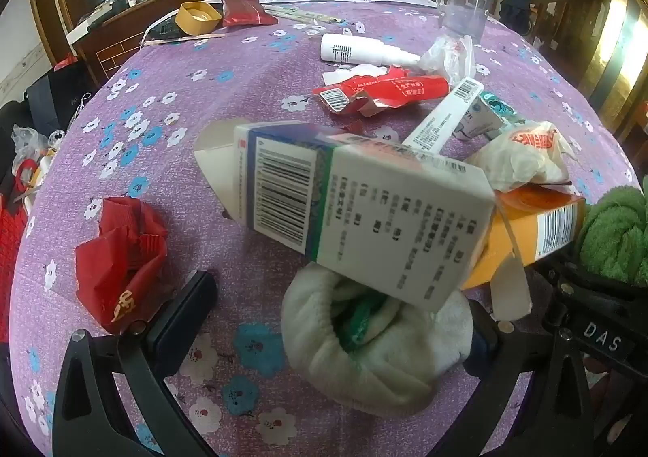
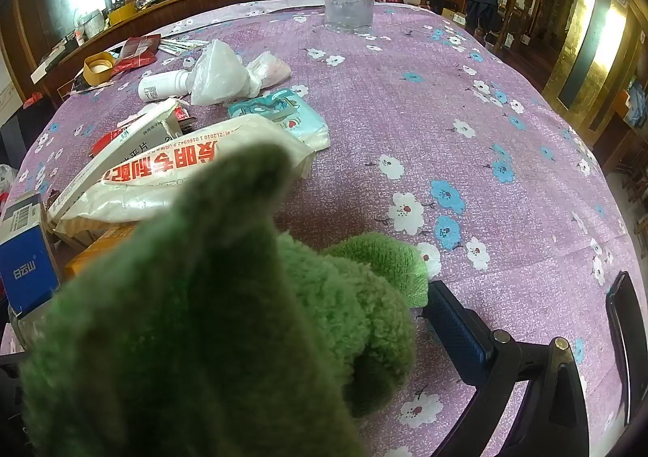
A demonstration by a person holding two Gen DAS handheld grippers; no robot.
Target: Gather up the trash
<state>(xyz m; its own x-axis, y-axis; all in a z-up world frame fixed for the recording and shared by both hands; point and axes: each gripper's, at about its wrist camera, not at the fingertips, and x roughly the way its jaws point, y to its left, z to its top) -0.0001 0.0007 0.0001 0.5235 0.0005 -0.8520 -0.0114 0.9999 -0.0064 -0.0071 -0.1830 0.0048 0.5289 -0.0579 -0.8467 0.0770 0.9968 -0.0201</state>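
Counter: purple floral-clothed counter (image 1: 251, 64), littered.
Trash: white-and-blue cardboard box (image 1: 364, 210), crumpled red wrapper (image 1: 121, 262), uncollected.
Left hand-held gripper (image 1: 340, 319): apart, empty.
Right hand-held gripper (image 2: 526, 319): apart, empty.
Progress: barely begun.

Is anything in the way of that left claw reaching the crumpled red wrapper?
Nothing visible. The red wrapper lies on the tablecloth right beside the left gripper's open fingers; the white cloth sits between them instead.
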